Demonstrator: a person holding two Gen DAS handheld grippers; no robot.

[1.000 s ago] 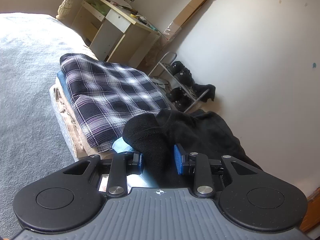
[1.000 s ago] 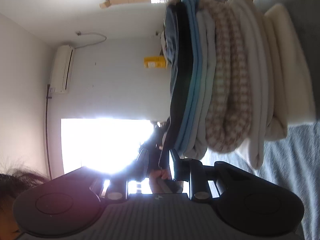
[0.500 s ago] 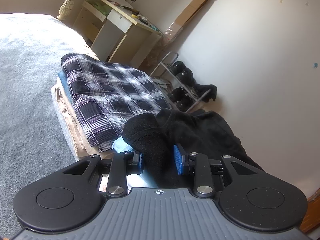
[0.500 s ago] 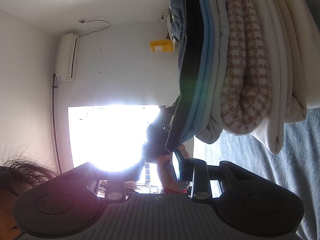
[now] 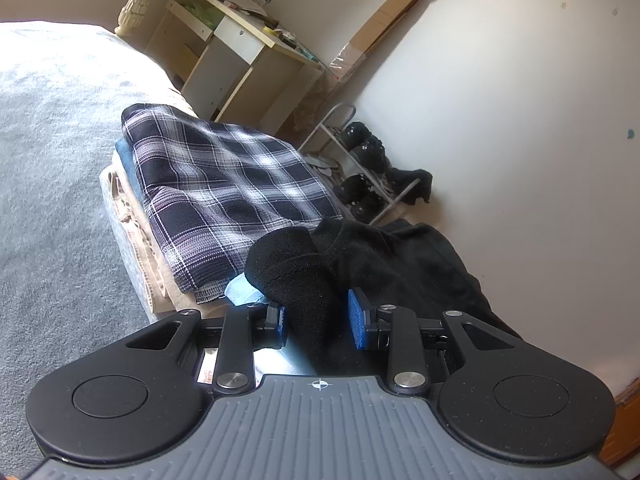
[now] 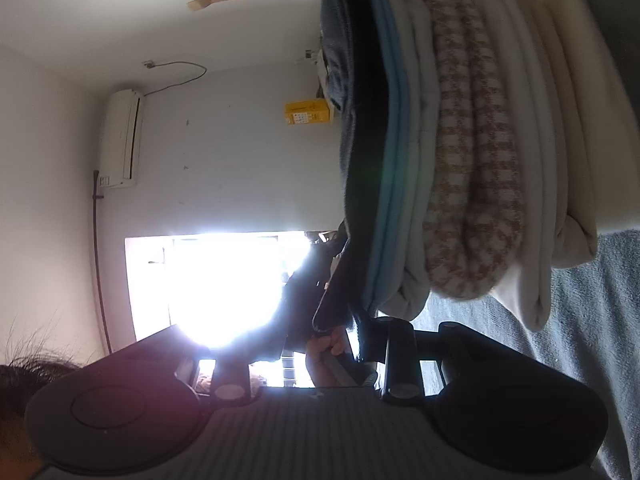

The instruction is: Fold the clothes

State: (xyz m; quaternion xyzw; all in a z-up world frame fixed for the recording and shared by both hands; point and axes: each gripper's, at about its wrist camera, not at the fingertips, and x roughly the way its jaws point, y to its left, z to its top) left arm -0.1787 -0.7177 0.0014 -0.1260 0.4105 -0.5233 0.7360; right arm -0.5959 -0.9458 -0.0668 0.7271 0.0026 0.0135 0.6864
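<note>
left wrist — low, close, facing the clothes stack (image 5: 224,184) | right wrist — rolled sideways, same stack (image 6: 460,140)

Glare from the overexposed white window (image 6: 224,288) washes out the right gripper (image 6: 320,336): its left finger is lost in flare, so its grip cannot be determined. The black fabric garment (image 5: 360,264) hides the gap between the left gripper (image 5: 318,320) pads (contact unclear). The stack of folded clothes (image 6: 460,140) is cut off by the top edge.
</note>
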